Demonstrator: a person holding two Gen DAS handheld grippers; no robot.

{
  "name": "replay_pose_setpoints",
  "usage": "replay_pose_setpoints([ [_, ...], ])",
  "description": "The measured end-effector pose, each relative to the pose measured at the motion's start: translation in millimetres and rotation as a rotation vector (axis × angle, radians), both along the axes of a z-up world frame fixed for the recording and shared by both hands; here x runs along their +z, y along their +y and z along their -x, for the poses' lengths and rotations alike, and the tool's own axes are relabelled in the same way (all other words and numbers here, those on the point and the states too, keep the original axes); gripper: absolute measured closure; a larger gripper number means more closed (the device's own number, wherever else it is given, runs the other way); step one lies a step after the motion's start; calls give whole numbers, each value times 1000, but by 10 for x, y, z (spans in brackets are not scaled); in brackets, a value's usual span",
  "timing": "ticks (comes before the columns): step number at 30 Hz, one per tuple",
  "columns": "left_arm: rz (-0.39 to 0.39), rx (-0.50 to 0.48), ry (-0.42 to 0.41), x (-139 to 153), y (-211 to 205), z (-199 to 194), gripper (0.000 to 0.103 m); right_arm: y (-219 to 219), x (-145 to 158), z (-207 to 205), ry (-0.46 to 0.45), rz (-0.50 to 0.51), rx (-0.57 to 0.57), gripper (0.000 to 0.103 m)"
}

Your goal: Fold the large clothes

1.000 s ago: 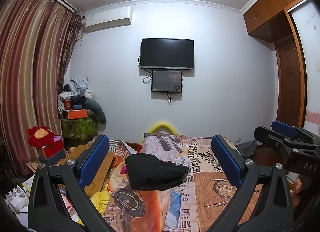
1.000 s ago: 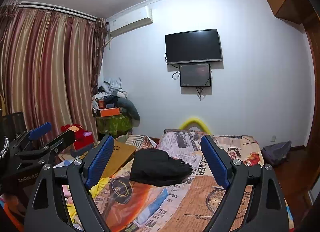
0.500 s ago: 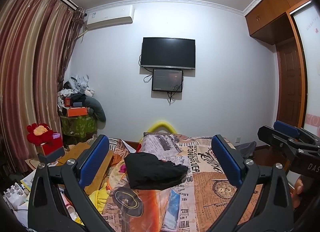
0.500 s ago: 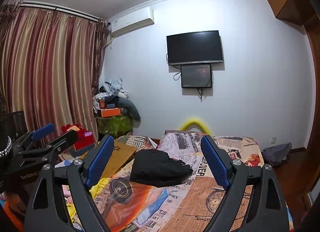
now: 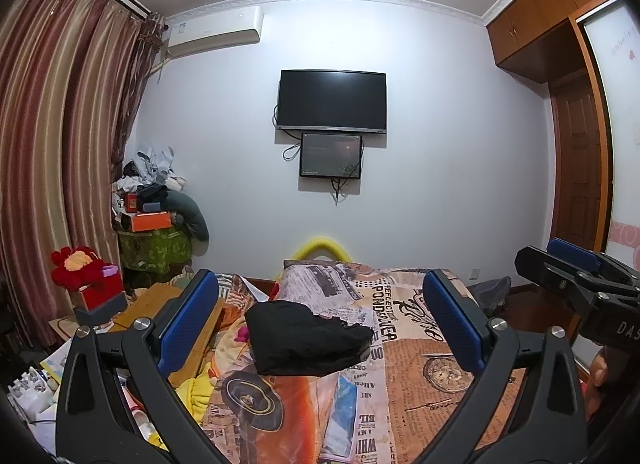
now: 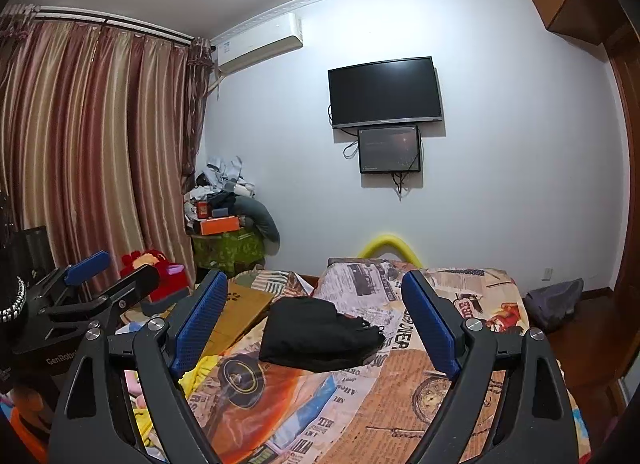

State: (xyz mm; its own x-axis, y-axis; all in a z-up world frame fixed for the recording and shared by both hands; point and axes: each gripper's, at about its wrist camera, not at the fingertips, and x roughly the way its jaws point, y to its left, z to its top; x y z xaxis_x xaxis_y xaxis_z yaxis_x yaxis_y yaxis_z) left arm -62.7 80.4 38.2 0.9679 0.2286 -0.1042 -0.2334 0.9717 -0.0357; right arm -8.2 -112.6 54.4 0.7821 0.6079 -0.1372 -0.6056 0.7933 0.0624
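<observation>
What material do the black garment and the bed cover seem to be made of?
Black garment: apparently soft matte fabric, since it lies crumpled in limp folds without shine. Bed cover: probably smooth printed woven cloth; newspaper-style graphics, shallow wrinkles, slight sheen. The exact fibre cannot be told.

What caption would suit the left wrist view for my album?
Open left gripper, fingers wide, frames a crumpled black garment lying on a newspaper-print bedspread.

We carry two matching grippers, the left gripper (image 5: 320, 324) and right gripper (image 6: 316, 322), each with black triangular-cutout arms, ribbed blue pads (image 5: 187, 322), silver screws and white lettering on the body.
</observation>
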Motion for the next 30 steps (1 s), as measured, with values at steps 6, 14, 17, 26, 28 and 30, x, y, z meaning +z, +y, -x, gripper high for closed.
replay_pose_setpoints([
  [6, 10, -15, 7, -1, 22, -36, 0, -25, -8, -3, 6, -10, -7, 16],
  [14, 17, -26, 13, -12, 50, -52, 0, -38, -19, -26, 24, -23, -9, 16],
  [17, 21, -32, 14, -18, 51, -57, 0, -34, -22, -35, 30, -24, -6, 16],
  [26, 28, -29, 15, -51, 53, -69, 0, 18, -28, -45, 33, -6, -3, 16],
  [28, 28, -29, 17, -68, 51, -73, 0, 29, -32, -53, 36, -4, -2, 16],
  [30, 31, -31, 20, -84, 52, -78, 0, 39, -36, -63, 39, -1, 0, 16],
])
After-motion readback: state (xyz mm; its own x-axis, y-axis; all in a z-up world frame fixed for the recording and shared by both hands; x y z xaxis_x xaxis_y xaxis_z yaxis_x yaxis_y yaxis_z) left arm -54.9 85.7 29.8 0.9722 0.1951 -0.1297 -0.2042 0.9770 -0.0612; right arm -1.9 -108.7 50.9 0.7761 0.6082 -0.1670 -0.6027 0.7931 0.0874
